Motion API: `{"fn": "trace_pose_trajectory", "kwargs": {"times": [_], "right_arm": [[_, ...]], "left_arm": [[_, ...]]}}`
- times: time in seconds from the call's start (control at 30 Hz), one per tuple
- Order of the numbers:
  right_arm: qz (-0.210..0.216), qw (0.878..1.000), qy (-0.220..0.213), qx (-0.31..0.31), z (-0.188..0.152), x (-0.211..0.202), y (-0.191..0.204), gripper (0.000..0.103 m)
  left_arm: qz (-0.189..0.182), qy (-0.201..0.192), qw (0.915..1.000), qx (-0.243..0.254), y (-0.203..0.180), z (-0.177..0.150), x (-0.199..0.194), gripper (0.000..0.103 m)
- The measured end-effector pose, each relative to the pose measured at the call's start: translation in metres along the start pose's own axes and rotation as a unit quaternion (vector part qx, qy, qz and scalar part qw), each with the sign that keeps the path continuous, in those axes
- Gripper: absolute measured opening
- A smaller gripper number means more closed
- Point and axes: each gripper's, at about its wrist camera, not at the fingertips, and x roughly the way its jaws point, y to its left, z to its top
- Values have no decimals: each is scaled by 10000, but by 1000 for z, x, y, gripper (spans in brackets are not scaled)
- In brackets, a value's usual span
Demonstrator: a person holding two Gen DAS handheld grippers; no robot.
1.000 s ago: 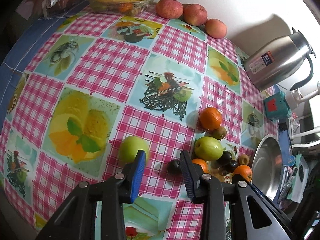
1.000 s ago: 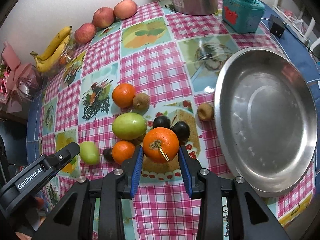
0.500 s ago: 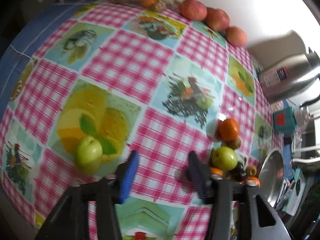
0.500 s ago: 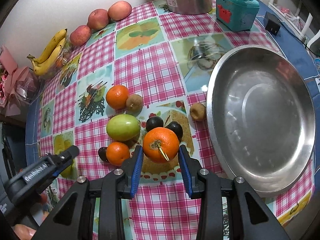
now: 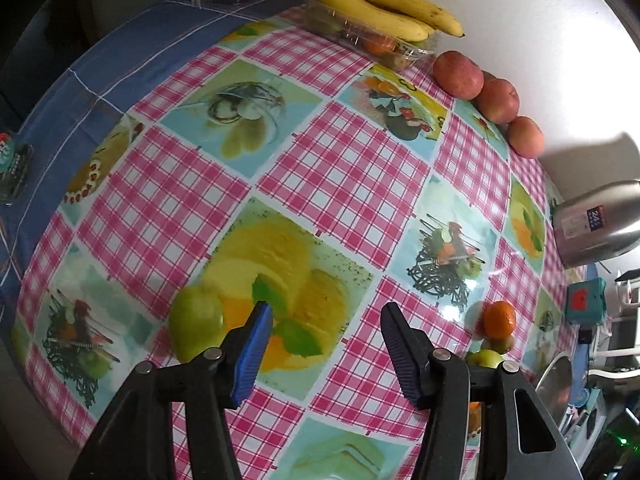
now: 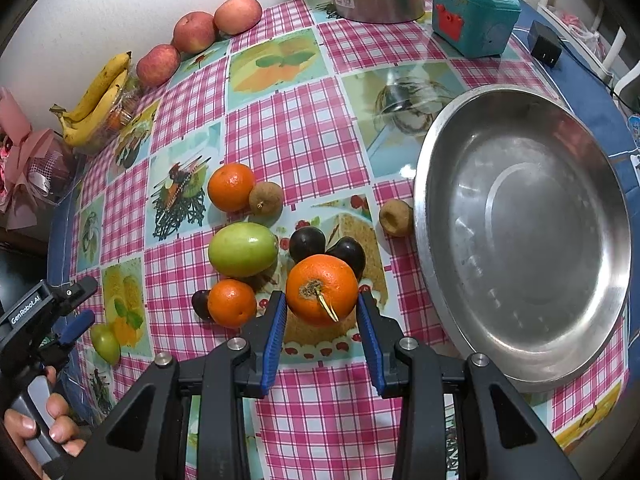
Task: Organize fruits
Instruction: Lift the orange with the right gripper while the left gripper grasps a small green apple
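- The right gripper (image 6: pixel 322 316) squeezes an orange (image 6: pixel 322 295); the big metal bowl (image 6: pixel 524 376) sits just to its right (near the table's right edge).
- The left gripper (image 5: pixel 326 344) is wide open, holding nothing; a green apple (image 5: pixel 195 328) lies left of its jaws.

The wide steel basin (image 6: pixel 524 240) lies open from above, its near rim unobstructed on the pink checked tablecloth (image 6: pixel 320 420), with a small brown fruit (image 6: pixel 396 218) just beside its left rim. Left of it, a cluster of two dark plums (image 6: pixel 307 242), a large green fruit (image 6: pixel 242 249) and two oranges (image 6: pixel 231 303) blocks low passage. Bare cloth lies open between the left gripper (image 5: pixel 326 320) jaws; a small green apple (image 5: pixel 196 328) sits just outside its left finger.
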Motion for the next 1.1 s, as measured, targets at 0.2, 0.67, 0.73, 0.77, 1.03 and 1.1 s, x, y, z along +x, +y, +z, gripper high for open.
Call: {"fn": "trace_pose_trajectory", "kwargs": {"times": [0.2, 0.67, 0.73, 0.77, 1.03, 1.1], "right_arm": [[-36, 10000, 44, -34, 0, 3, 3, 37], [-235, 9997, -4, -92, -1, 2, 0, 37], [-280, 9996, -20, -90, -2, 1, -1, 37], [-304, 9995, -25, -84, -2, 1, -2, 37], [-408, 9991, -6, -113, -3, 3, 2, 37], [-400, 9991, 7, -147, -3, 5, 5, 37]], "left_arm": [[148, -134, 9993, 309, -10, -3, -8, 60], [824, -97, 9749, 2067, -92, -52, 16, 61], [940, -200, 9715, 2169, -92, -52, 13, 61], [1048, -274, 9702, 2169, -89, -51, 11, 61], [1703, -374, 9745, 1411, -27, -23, 13, 61], [1762, -311, 9760, 1240, -14, -21, 18, 61]]}}
